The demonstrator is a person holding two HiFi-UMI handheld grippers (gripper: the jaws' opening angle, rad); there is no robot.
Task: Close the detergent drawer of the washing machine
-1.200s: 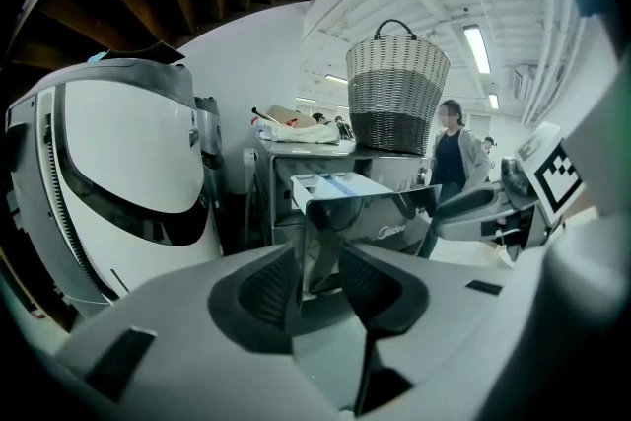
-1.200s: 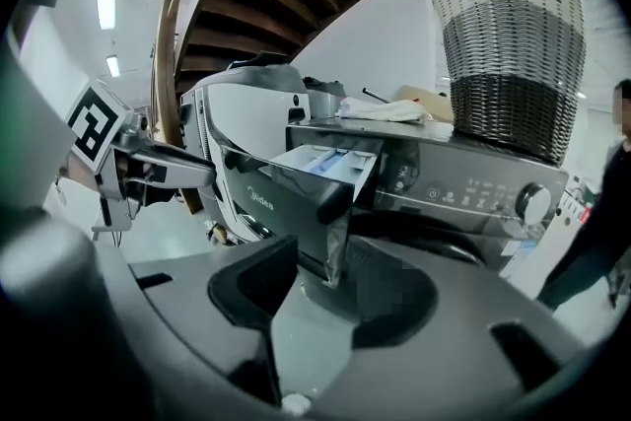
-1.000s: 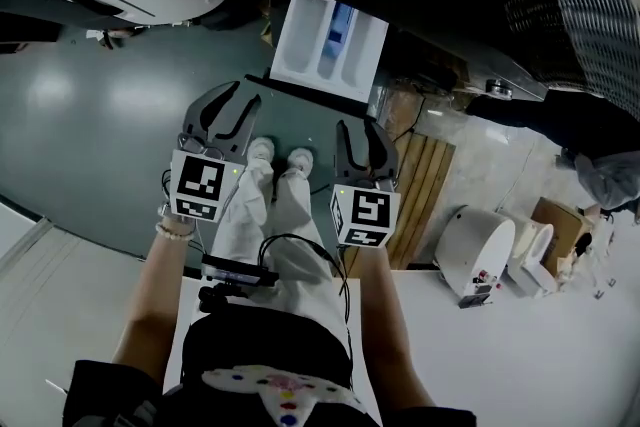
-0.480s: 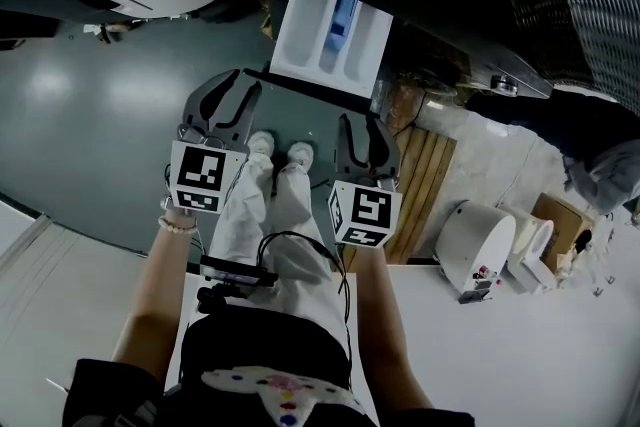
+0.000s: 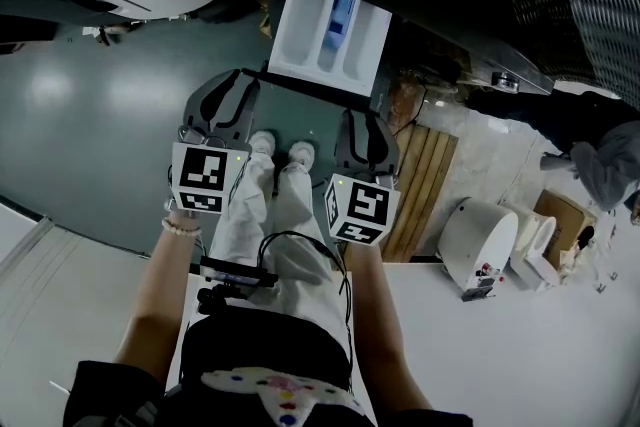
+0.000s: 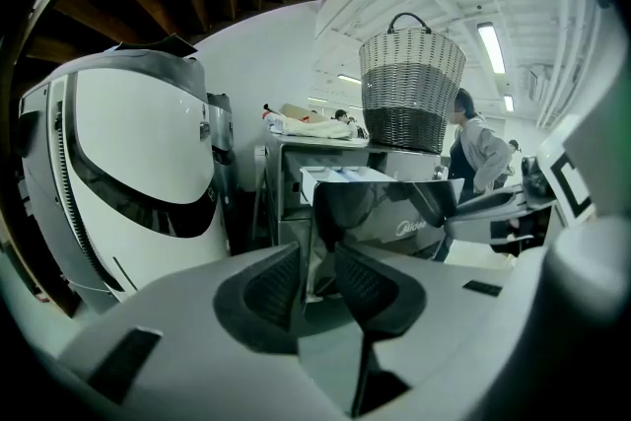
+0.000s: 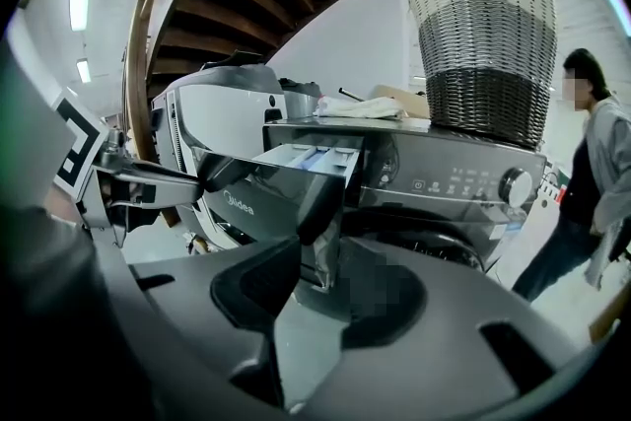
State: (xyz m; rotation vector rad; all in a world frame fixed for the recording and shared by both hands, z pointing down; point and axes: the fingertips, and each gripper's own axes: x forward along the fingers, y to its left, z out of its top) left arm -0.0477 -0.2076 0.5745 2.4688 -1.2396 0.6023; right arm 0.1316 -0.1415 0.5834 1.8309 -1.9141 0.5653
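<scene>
The detergent drawer [image 5: 330,37] stands pulled out of the dark washing machine [image 5: 470,55]. It has a white tray with a blue compartment behind a glossy dark front panel [image 5: 318,87]. My left gripper [image 5: 232,83] hangs just below the panel's left end. My right gripper [image 5: 362,118] is below its right end. The jaws of both are closing with nothing between them, and neither touches the drawer. In the left gripper view the drawer [image 6: 380,202] lies beyond the left gripper [image 6: 317,276]. In the right gripper view the drawer [image 7: 266,197] sits past the right gripper [image 7: 315,286].
A wicker basket [image 7: 483,44] stands on the washing machine. A person [image 7: 596,182] stands to its right. A large white rounded machine [image 6: 128,182] is at the left. A wooden slatted board [image 5: 420,185] and a white round appliance [image 5: 475,245] lie on the floor at the right.
The jaws of both grippers have narrowed. The right gripper's marker cube has tilted slightly. Both hands stay almost where they were below the drawer.
</scene>
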